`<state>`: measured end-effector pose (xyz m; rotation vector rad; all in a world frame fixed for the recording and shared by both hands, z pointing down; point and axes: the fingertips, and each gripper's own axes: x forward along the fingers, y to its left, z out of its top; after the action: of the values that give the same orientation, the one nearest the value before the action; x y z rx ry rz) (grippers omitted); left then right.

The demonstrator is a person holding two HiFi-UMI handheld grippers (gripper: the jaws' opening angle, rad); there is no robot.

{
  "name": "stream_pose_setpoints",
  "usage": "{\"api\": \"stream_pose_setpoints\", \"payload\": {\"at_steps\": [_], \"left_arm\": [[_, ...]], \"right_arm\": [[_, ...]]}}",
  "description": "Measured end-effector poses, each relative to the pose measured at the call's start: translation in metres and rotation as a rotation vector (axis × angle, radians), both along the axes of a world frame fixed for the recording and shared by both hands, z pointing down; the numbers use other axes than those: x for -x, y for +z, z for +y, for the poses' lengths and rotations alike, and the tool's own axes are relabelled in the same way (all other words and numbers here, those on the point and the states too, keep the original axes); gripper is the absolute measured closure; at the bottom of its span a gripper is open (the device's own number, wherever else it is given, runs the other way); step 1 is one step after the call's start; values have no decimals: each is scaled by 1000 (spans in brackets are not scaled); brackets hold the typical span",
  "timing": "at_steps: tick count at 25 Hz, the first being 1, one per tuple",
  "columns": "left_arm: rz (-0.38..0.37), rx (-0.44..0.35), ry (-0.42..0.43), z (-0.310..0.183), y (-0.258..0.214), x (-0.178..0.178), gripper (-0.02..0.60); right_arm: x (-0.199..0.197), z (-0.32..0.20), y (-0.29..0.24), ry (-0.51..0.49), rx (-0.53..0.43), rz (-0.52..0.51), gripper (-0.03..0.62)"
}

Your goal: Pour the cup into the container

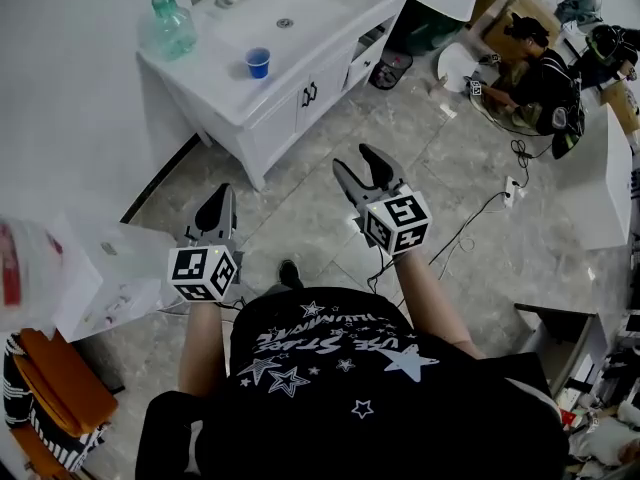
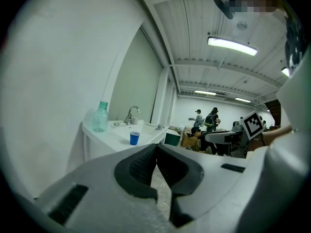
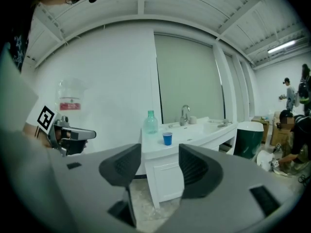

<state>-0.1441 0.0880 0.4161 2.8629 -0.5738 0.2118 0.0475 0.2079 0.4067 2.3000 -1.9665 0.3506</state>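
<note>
While my left gripper (image 1: 222,202) has its jaws together on nothing and my right gripper (image 1: 357,166) stands apart and empty, the blue cup (image 1: 258,62) sits far off on the white counter (image 1: 215,80), right of the green bottle (image 1: 172,23); I should approach level and straddle it upright

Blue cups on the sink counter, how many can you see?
1. The blue cup stands on the white counter, between the green bottle and the basin. No other shows on it.

White vanity (image 1: 222,76), grey tiled floor (image 1: 300,213)
</note>
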Motion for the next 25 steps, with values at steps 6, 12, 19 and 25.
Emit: {"api": "stream_pose_setpoints", "payload": {"at_steps": [6, 12, 19, 25], "left_arm": [[13, 7, 8, -51, 1, -2, 572], [10, 11, 5, -69, 5, -12, 572], [7, 14, -50, -81, 8, -26, 572], [-16, 19, -156, -116, 12, -45, 572]], "right_arm": [[-4, -51, 2, 14, -1, 2, 361], [-17, -71, 2, 11, 6, 16, 361], [-46, -100, 12, -43, 10, 22, 361], [-78, -161, 28, -145, 24, 12, 356]]}}
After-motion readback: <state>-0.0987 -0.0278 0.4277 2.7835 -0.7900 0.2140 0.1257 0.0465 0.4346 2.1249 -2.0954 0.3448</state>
